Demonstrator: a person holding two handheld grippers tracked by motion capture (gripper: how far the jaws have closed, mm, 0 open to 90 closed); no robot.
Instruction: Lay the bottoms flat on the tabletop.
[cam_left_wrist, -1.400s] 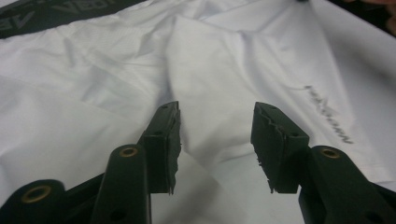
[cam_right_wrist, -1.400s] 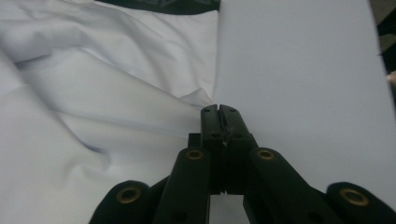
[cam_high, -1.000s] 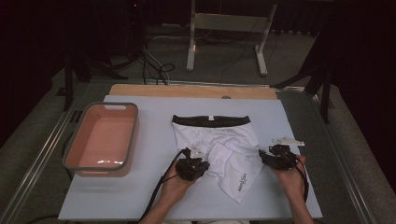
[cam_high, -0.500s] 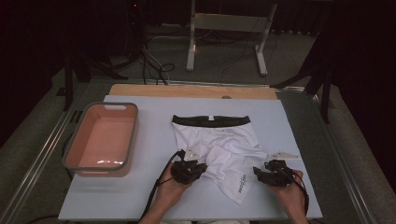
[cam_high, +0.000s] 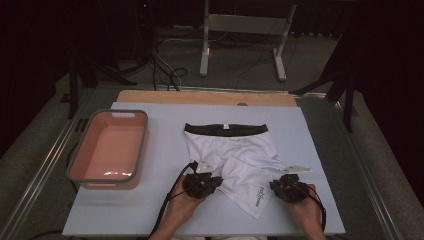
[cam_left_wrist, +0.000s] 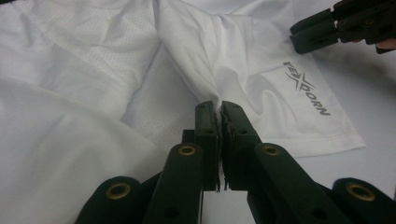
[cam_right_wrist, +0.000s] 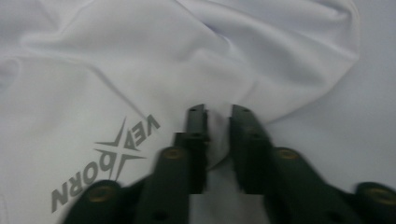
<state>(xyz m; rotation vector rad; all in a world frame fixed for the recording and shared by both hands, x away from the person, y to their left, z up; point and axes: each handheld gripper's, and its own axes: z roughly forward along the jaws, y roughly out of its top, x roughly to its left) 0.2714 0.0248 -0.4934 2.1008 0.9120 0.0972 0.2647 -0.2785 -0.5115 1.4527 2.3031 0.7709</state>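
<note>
Qty: 1 pr white boxer shorts (cam_high: 231, 155), 1 pink tub (cam_high: 111, 150), 2 grippers. Shorts lie mid-table, black waistband far side, crumpled, grey logo on near leg. Left gripper (cam_left_wrist: 219, 108) pinches a fabric fold. Right gripper (cam_right_wrist: 218, 112) jaws just closing on shorts' edge, cloth between them. Both hands low at near edge, pointing fwd

Right gripper (cam_high: 286, 186) has come down and toward the person, onto the white shorts' (cam_high: 235, 155) near leg edge. Jaws have just been closing, cloth between them.
</note>
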